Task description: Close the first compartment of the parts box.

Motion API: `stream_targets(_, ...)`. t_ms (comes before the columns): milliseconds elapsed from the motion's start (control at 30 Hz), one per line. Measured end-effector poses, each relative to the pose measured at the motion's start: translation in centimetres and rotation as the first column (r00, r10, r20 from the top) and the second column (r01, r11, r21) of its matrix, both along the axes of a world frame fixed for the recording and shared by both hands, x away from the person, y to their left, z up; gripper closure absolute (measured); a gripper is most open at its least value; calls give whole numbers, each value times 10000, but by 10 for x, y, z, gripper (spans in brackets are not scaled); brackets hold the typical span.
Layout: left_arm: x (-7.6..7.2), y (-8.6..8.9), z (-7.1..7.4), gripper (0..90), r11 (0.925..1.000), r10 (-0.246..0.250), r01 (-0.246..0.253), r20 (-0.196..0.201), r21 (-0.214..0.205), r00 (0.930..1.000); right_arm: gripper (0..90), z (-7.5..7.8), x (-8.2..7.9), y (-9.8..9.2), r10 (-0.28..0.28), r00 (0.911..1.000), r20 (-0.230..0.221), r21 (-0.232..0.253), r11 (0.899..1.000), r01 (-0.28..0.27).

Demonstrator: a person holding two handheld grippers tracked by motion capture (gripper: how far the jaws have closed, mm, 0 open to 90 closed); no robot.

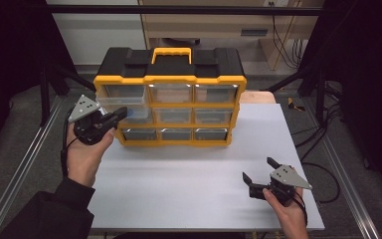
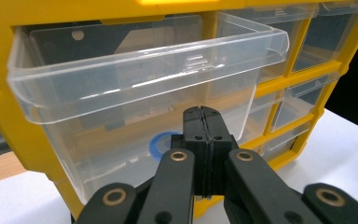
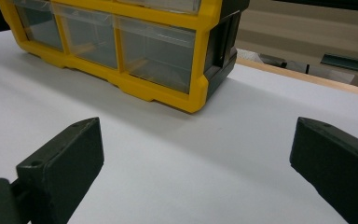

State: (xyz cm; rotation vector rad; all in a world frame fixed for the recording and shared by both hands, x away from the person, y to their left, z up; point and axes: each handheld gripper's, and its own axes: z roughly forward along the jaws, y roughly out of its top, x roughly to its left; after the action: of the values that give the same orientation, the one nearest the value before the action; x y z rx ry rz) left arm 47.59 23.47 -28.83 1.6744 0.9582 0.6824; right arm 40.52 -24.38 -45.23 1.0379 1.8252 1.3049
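Item: yellow organizer [image 1: 171, 107] standing at the desk's [image 1: 194, 184] far edge; middle-left clear drawer [image 2: 135, 88] sitting pulled partway out, blue ring [image 2: 161, 142] lying inside; left gripper [image 2: 204, 133] clenched empty against its front, probably pushing it; closing remaining; right gripper [image 1: 261, 169] resting released, well apart.

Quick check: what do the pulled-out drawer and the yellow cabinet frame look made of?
The pulled-out clear drawer looks like thin glossy transparent plastic: you see through its walls, and its rim catches highlights. The yellow cabinet frame seems to be opaque moulded plastic with a smooth, slightly satin face.
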Motion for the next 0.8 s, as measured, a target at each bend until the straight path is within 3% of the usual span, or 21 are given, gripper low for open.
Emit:
stream_targets(167, 4, -2, 2, 895, 9999, 71, -70, -40, 131, 10000, 30, 0, 0, -1, -16, 10000, -15, 43, 10000, 16)
stream_targets(267, 5, -5, 3, 895, 9986, 123, -127, 77, 518, 9999, 31, 0, 0, 0, 26, 10000, 10, 27, 10000, -26)
stream_targets(433, 10, -7, 5, 895, 9995, 143, -144, 44, 296, 9999, 31, -1, 0, 3, 59, 10000, -77, 12, 10000, -59)
stream_targets(633, 13, -8, 7, 895, 9990, 184, -183, -6, 416, 9998, 30, -1, 0, 2, 120, 9999, 80, -153, 9998, -118)
stream_targets(800, 16, -8, 7, 895, 9981, 257, -255, -19, 567, 9997, 31, 1, -1, 1, 45, 10000, 70, 118, 9999, -46)
